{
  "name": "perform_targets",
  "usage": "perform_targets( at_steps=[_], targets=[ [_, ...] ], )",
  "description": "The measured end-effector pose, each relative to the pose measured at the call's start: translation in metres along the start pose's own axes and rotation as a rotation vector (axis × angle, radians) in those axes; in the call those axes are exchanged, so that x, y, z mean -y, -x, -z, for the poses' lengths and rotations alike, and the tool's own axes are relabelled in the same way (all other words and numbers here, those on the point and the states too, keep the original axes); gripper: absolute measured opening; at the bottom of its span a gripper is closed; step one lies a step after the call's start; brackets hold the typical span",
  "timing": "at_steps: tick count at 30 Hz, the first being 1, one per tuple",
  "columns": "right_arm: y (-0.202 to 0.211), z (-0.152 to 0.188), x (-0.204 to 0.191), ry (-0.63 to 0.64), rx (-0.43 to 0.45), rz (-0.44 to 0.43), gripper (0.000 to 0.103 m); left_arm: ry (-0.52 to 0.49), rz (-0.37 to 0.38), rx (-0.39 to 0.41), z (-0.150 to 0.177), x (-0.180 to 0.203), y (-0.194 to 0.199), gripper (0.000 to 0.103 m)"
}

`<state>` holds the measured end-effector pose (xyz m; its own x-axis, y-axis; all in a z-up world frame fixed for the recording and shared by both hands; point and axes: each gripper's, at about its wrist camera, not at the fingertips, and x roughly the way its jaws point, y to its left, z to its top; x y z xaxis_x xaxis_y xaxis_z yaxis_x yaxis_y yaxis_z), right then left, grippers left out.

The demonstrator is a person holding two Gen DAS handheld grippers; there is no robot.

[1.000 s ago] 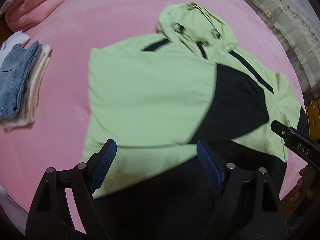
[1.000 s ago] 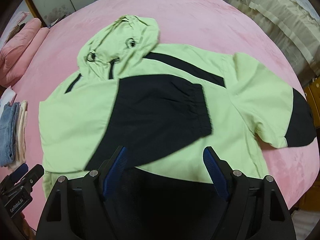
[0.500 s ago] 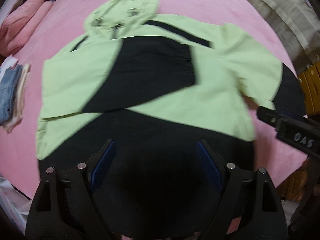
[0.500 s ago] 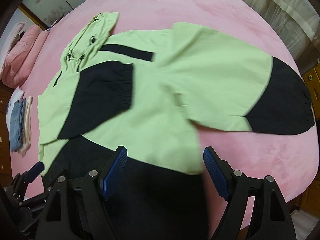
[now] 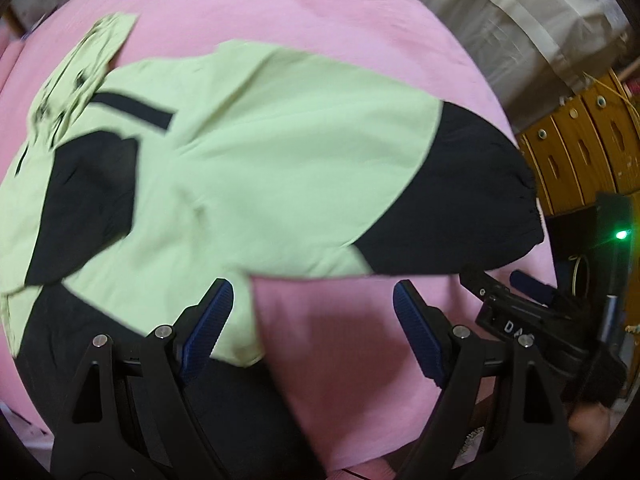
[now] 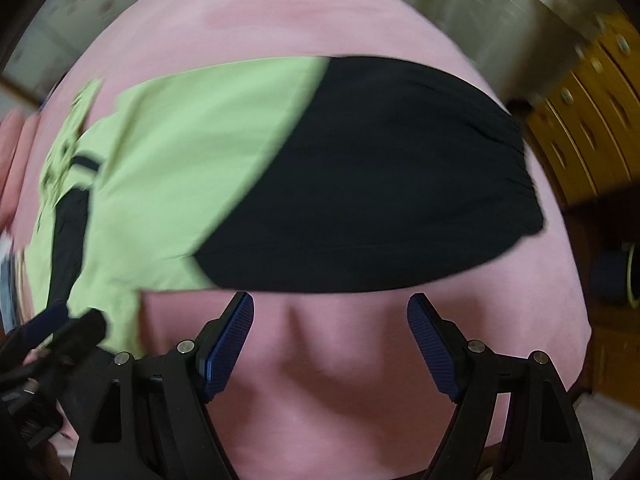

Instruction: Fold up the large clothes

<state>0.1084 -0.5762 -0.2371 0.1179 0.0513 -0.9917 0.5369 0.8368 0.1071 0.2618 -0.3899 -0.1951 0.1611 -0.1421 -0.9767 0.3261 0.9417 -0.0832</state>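
Note:
A light green and black hooded jacket (image 5: 248, 152) lies flat on the pink bed (image 5: 320, 8). One sleeve is folded across its chest; the other sleeve (image 6: 380, 184), green with a black lower half and gathered cuff, stretches out to the right. My left gripper (image 5: 312, 312) hangs open above the jacket's side edge and bare pink cover, nothing between its blue pads. My right gripper (image 6: 330, 328) hangs open just below the outstretched sleeve, over bare cover. The right gripper (image 5: 516, 312) also shows at the right of the left wrist view. The hood (image 5: 84, 76) lies at the far left.
The bed's right edge runs close to the sleeve cuff. Beyond it stands a wooden cabinet (image 5: 580, 136) and a beige curtain (image 5: 500, 20). A green indicator light (image 5: 621, 234) glows on dark gear at the right. Bare pink cover lies below the sleeve.
Both grippers have swept to the right across the jacket, from above its body to its outstretched sleeve. The folded clothes pile has left the view. Both stayed open.

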Motion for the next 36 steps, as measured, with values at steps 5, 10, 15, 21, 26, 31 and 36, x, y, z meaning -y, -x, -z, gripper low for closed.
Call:
perform_targets(
  at_steps=[5, 10, 15, 21, 26, 31, 36],
  targets=[
    [-0.017, -0.013, 0.089, -0.197, 0.022, -0.111, 0.080, -0.038, -0.004, -0.010, -0.014, 0.025, -0.008, 0.080],
    [-0.019, -0.022, 0.132, -0.277, 0.077, -0.222, 0.080, -0.051, -0.007, -0.034, -0.015, 0.024, -0.018, 0.080],
    [-0.014, -0.031, 0.165, -0.320, 0.185, -0.267, 0.075, -0.041, -0.018, -0.041, -0.014, 0.021, -0.022, 0.080],
    [-0.010, -0.035, 0.208, -0.444, 0.237, -0.265, 0.023, -0.034, -0.004, -0.033, -0.009, 0.016, -0.018, 0.080],
    [0.006, -0.021, 0.219, -0.474, 0.294, -0.314, 0.008, -0.001, 0.019, -0.016, -0.005, 0.003, -0.007, 0.080],
    [0.051, -0.016, 0.191, -0.389, 0.438, -0.263, 0.006, 0.042, 0.025, 0.017, 0.000, -0.027, 0.012, 0.080],
    [0.123, -0.007, 0.127, -0.205, 0.663, -0.206, 0.006, 0.081, 0.003, 0.079, 0.010, -0.082, 0.040, 0.080]
  ],
)
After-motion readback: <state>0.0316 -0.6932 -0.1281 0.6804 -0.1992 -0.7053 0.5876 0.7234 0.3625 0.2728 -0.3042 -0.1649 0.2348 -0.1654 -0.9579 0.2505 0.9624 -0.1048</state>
